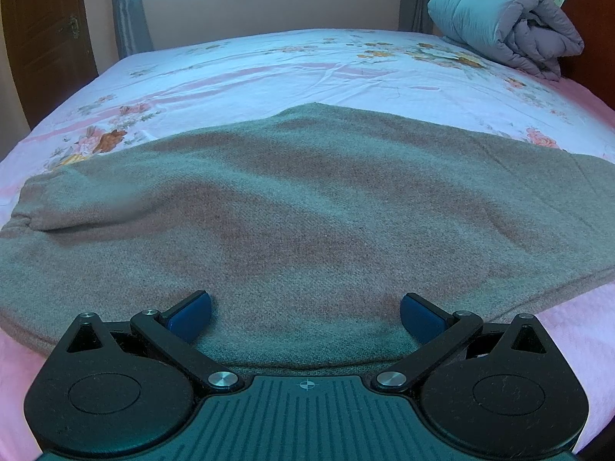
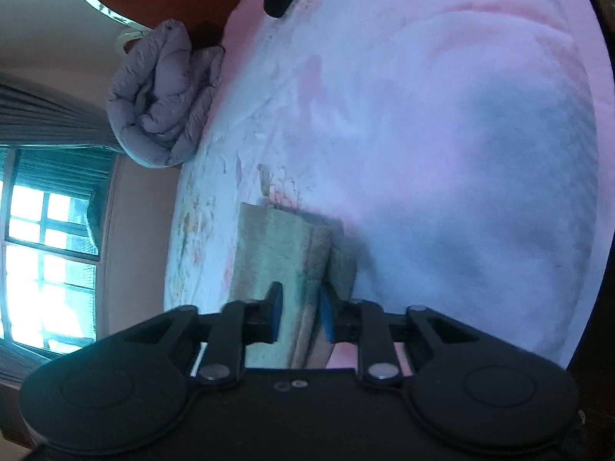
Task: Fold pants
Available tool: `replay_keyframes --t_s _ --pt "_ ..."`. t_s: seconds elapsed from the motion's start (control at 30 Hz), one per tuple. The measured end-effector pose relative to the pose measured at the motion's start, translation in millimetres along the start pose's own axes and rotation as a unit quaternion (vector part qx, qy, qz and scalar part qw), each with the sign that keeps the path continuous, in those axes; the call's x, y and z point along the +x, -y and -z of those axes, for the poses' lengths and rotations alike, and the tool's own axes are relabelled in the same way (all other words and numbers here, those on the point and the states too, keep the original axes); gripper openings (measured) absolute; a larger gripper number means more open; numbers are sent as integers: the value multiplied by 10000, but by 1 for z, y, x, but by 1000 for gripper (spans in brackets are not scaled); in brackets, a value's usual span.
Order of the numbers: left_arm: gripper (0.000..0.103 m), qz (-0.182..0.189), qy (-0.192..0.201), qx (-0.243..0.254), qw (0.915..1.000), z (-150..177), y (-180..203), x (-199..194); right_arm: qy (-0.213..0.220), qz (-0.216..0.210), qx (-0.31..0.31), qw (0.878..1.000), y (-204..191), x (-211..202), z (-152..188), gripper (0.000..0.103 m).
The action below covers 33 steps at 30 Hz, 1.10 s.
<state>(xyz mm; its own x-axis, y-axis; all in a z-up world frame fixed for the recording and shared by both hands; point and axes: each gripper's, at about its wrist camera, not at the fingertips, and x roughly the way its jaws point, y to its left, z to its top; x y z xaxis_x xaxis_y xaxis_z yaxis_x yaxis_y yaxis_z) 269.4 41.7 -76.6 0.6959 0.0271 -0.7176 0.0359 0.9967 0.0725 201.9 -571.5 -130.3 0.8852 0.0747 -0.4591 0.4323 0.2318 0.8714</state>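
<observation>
Grey pants (image 1: 292, 207) are lying flat on a floral bedsheet (image 1: 269, 73), long axis running left to right across the left wrist view, cuffed end pointing left. The left gripper (image 1: 305, 317) is hovering over their near edge, jaws spread wide. The right gripper (image 2: 300, 317) is pinching a fold of the pants (image 2: 276, 246).
</observation>
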Motion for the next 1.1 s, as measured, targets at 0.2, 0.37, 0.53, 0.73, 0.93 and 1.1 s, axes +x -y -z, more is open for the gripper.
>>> replay_keyframes --t_s 0.2,0.37,0.53,0.73,0.93,1.1 --pt "103 54 -25 62 10000 -2 -1 0 159 -296 -198 9992 -9 -21 9 0" --pt "103 69 -25 65 10000 -1 -1 -1 41 -261 402 9988 23 -16 8 9" --pt "103 54 7 51 10000 1 0 -1 360 -284 495 9977 26 -33 5 24" --pt "103 61 0 55 10000 1 0 -1 61 -390 391 9985 27 -7 0 29" --pt "103 83 20 64 9999 1 -1 -1 204 -442 -955 9942 -13 -22 -1 5" --pt "103 103 -3 55 9999 1 -3 -1 80 -236 -452 9987 31 -8 0 5"
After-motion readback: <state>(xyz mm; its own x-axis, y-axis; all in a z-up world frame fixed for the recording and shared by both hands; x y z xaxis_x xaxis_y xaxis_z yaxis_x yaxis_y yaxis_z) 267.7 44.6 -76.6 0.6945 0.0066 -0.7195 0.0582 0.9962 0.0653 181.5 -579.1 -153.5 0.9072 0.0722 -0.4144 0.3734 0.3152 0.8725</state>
